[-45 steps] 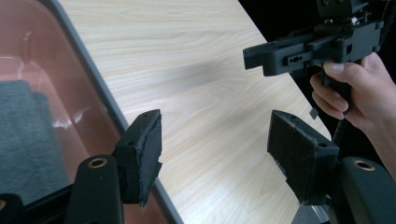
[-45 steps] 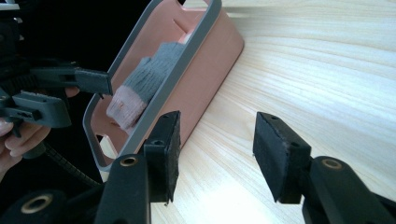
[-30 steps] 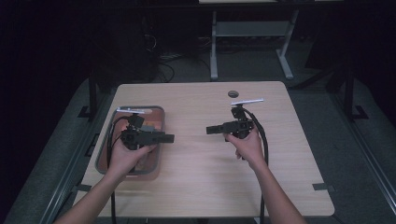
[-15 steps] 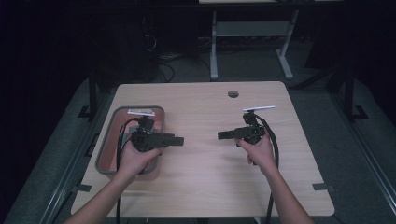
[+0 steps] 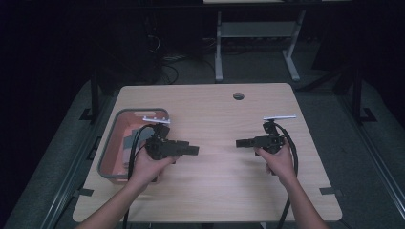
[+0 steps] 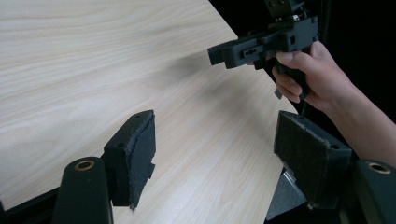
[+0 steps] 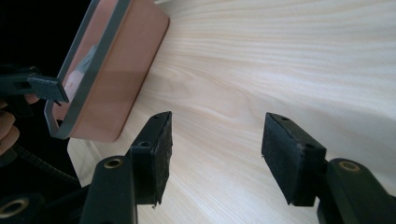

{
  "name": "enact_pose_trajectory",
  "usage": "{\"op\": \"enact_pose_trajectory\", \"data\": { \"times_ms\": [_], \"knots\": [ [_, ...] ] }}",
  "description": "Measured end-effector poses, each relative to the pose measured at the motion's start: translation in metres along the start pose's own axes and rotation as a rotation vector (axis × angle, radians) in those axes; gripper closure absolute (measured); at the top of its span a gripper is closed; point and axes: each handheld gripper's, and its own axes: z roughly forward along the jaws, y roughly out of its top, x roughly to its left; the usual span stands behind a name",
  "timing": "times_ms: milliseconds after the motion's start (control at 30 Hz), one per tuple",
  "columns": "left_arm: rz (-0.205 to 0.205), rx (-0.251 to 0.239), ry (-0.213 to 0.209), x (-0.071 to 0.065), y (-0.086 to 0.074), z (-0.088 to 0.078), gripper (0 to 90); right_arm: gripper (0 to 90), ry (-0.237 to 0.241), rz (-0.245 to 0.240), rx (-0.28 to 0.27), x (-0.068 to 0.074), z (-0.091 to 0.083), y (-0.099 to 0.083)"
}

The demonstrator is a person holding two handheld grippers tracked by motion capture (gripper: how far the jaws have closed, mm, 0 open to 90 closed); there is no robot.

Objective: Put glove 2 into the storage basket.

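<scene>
Both hands have drawn back toward the near edge of the worktop (image 5: 215,191) over the last second, the right one from up near the far side, the left one along the tray (image 5: 111,143). The left hand-held gripper (image 5: 193,150) now hangs just past the tray's right rim, pointing inward; its jaws have just been opening and stand wide with only bare wood between the pads (image 6: 140,154). The right hand-held gripper (image 5: 240,142) faces it across the middle, well apart; its jaws have also just been opening and hold nothing. The tray sits at the left edge with a grey item (image 5: 129,143) lying inside, too dim to identify. Judging by this, no pick-up has started yet; the tray's contents look like the likely next target
</scene>
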Motion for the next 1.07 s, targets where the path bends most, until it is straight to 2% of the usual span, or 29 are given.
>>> {"op": "enact_pose_trajectory", "data": {
  "times_ms": [300, 467, 633, 767, 867, 1000, 1067],
  "knots": [
    [0.009, 0.017, -0.022, -0.006, -0.012, 0.018, 29.7, 42.6, -0.011, 0.032, -0.012, -0.020, -0.015, -0.016],
    [0.023, 0.031, -0.036, -0.010, -0.020, 0.030, 29.7, 42.8, -0.011, 0.041, -0.027, -0.025, -0.023, -0.023],
    [0.041, 0.041, -0.051, -0.015, -0.028, 0.038, 29.5, 41.8, -0.015, 0.046, -0.014, -0.032, -0.027, -0.033],
    [0.059, 0.046, -0.057, -0.019, -0.037, 0.045, 28.8, 40.4, -0.021, 0.037, -0.007, -0.037, -0.030, -0.047],
    [0.071, 0.040, -0.077, -0.024, -0.045, 0.049, 28.0, 39.1, -0.022, 0.017, -0.005, -0.036, -0.034, -0.060],
    [0.085, 0.034, -0.117, -0.030, -0.066, 0.057, 27.6, 38.5, 0.009, -0.008, -0.032, -0.033, -0.041, -0.085],
    [0.093, 0.043, -0.124, -0.032, -0.078, 0.062, 27.3, 38.0, 0.027, -0.010, -0.052, -0.032, -0.042, -0.099]
  ]
}}
